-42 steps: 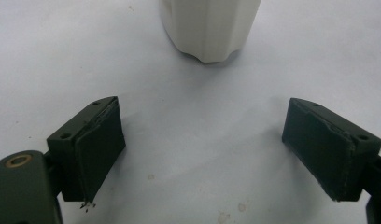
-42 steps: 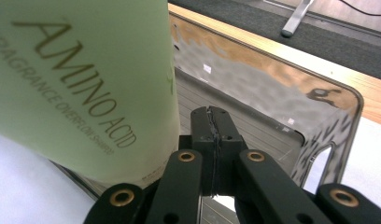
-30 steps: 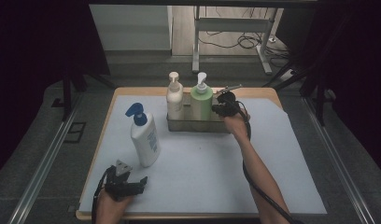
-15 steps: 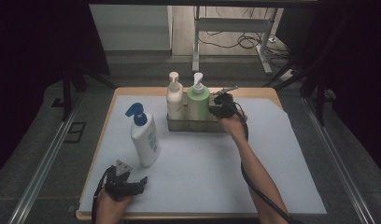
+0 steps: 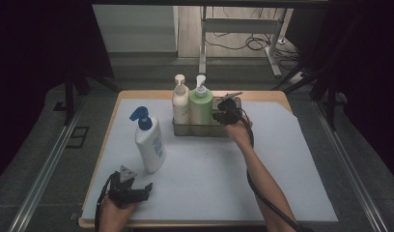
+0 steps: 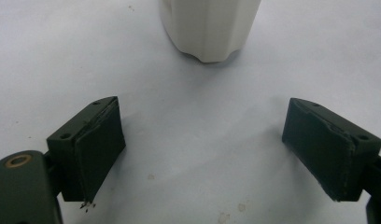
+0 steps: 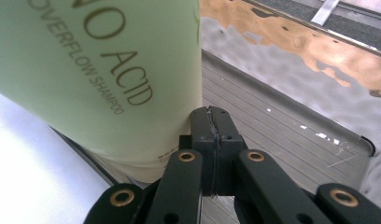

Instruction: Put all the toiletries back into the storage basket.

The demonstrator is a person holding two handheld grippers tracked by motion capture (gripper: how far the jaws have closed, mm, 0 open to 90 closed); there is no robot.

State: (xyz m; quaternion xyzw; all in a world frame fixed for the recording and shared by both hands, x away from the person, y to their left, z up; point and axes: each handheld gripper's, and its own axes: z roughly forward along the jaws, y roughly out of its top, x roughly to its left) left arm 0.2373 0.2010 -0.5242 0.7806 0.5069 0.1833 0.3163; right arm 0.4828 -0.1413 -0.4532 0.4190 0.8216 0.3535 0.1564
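A metal caddy (image 5: 219,132) at the back of the table holds a cream pump bottle (image 5: 180,104) and a green shampoo bottle (image 5: 201,106) side by side. My right gripper (image 5: 219,116) reaches into the caddy just right of the green bottle. In the right gripper view its jaws (image 7: 211,128) are shut pad to pad with nothing between them, close against the green bottle (image 7: 95,70). A white bottle with a blue pump (image 5: 149,142) stands on the white mat. My left gripper (image 5: 141,191) rests open near the front edge, aimed at that bottle's base (image 6: 209,28).
The caddy's ribbed floor (image 7: 291,126) lies bare to the right of the green bottle. A white mat (image 5: 282,159) covers most of the wooden table. A cable trails from the right gripper along the forearm (image 5: 262,183).
My right gripper has edged left inside the caddy, and the green bottle has shifted slightly toward the cream one. The left gripper has stayed put.
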